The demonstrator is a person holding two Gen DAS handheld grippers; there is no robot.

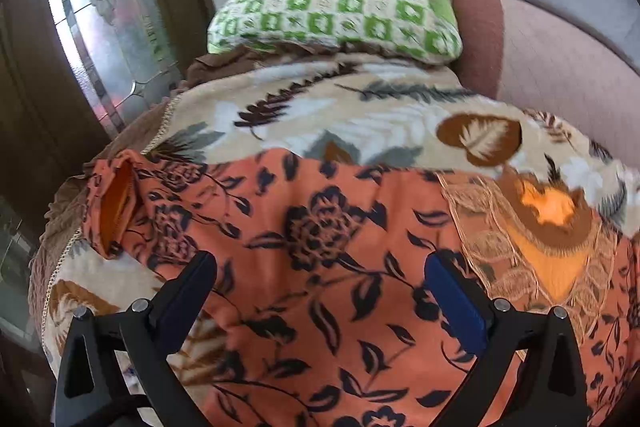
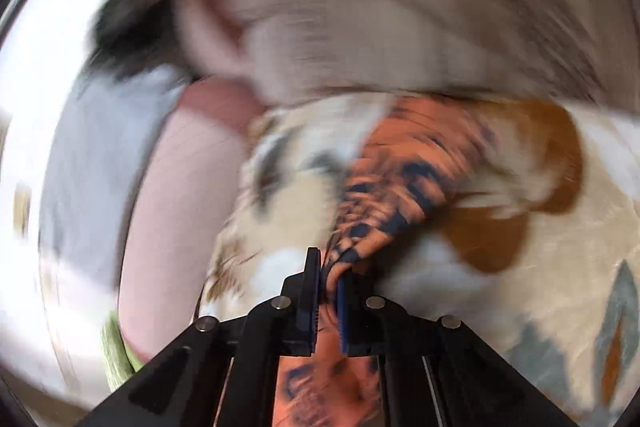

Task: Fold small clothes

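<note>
An orange garment with a dark floral print [image 1: 320,259] lies spread on a leaf-patterned blanket [image 1: 360,115]. Its left sleeve [image 1: 116,203] points left, and a lace neck panel [image 1: 532,247] shows at the right. My left gripper [image 1: 320,291] is open, its blue-padded fingers [image 1: 456,303] hovering just over the garment's middle. In the right wrist view, which is motion-blurred, my right gripper [image 2: 328,291] is shut on a bunched part of the orange garment [image 2: 400,187], which stretches away up and to the right.
A green-and-white checked pillow [image 1: 340,7] lies at the back of the blanket. A pink-brown cushion [image 1: 560,67] sits to the right. A glass-paned door [image 1: 100,27] stands at the left. A person in a light top [image 2: 380,7] fills the upper right wrist view.
</note>
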